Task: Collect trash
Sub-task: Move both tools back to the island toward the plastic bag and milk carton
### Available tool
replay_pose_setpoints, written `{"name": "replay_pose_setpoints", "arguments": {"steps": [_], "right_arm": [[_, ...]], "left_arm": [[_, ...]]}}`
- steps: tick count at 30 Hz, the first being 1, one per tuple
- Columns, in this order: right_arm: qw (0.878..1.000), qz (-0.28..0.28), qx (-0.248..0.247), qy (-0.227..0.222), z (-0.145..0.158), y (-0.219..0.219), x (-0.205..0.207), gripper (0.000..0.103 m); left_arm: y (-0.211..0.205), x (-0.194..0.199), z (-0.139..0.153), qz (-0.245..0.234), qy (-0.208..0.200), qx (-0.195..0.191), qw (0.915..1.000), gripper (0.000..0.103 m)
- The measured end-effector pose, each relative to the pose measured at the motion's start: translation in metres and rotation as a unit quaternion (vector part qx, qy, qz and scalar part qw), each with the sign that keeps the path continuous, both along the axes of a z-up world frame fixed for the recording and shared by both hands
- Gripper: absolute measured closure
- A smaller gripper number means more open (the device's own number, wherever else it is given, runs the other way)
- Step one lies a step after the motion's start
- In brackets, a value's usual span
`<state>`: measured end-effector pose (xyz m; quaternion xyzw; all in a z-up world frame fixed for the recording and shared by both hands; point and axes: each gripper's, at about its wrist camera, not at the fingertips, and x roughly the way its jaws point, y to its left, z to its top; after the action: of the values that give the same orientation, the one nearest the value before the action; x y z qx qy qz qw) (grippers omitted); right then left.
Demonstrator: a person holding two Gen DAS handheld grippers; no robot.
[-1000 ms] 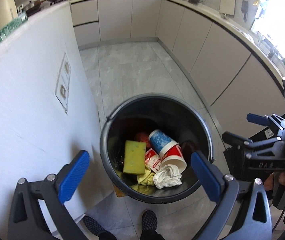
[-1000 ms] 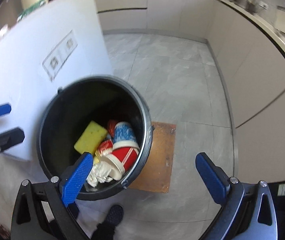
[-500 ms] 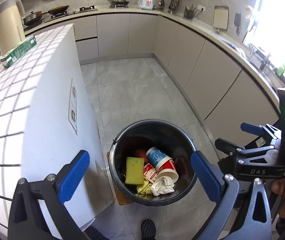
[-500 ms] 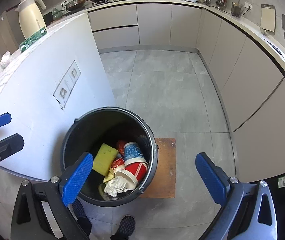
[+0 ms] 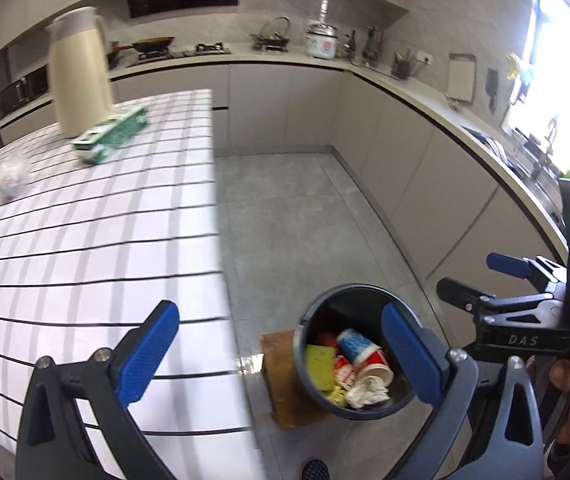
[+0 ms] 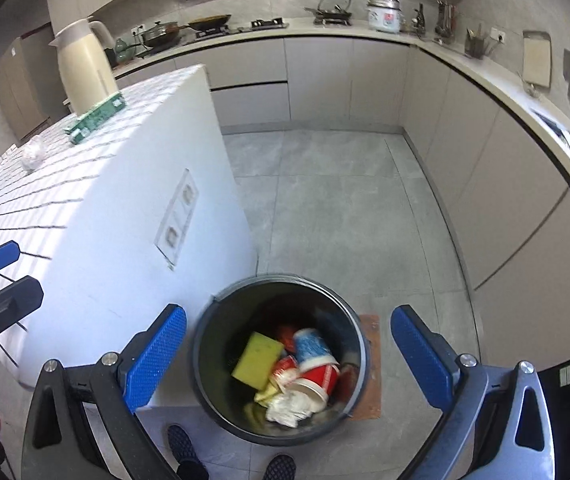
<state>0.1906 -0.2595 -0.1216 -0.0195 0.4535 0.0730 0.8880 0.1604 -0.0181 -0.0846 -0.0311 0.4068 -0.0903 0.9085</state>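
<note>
A crumpled paper ball (image 5: pixel 12 174) lies on the tiled island counter (image 5: pixel 85 240). The left gripper (image 5: pixel 281 344) hangs empty, jaws wide. The dark bin (image 6: pixel 281 368) on the floor holds cups and a sponge beneath the wide-open, empty right gripper (image 6: pixel 288 356).

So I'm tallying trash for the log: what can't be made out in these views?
- Bin bottom, right wrist view: buried under the sponge and cups.
- White crumpled lump on the island, left wrist view: motion-blurred, material unclear.
- Green box print, both views: too small, blurred.
- Items at island's far left, right wrist view: cut by edge.
</note>
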Motion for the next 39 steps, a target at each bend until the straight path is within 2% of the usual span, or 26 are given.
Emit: {"name": "replay_pose_setpoints", "arguments": {"steps": [12, 23, 30, 39], "right_arm": [[0.998, 0.051, -0.014, -0.037, 0.035, 0.136, 0.024, 0.0], [0.997, 0.064, -0.011, -0.044, 0.038, 0.269, 0.036, 0.0], [0.996, 0.067, -0.009, -0.05, 0.036, 0.337, 0.045, 0.0], [0.996, 0.077, -0.01, -0.048, 0.033, 0.386, 0.077, 0.0]], "left_arm": [[0.153, -0.009, 0.007, 0.101, -0.007, 0.003, 0.9948, 0.001], [0.274, -0.022, 0.007, 0.142, -0.013, 0.013, 0.9897, 0.001], [0.332, -0.02, 0.008, 0.166, -0.018, 0.011, 0.9859, 0.001], [0.362, 0.009, -0.003, 0.171, -0.008, 0.014, 0.9851, 0.001]]}}
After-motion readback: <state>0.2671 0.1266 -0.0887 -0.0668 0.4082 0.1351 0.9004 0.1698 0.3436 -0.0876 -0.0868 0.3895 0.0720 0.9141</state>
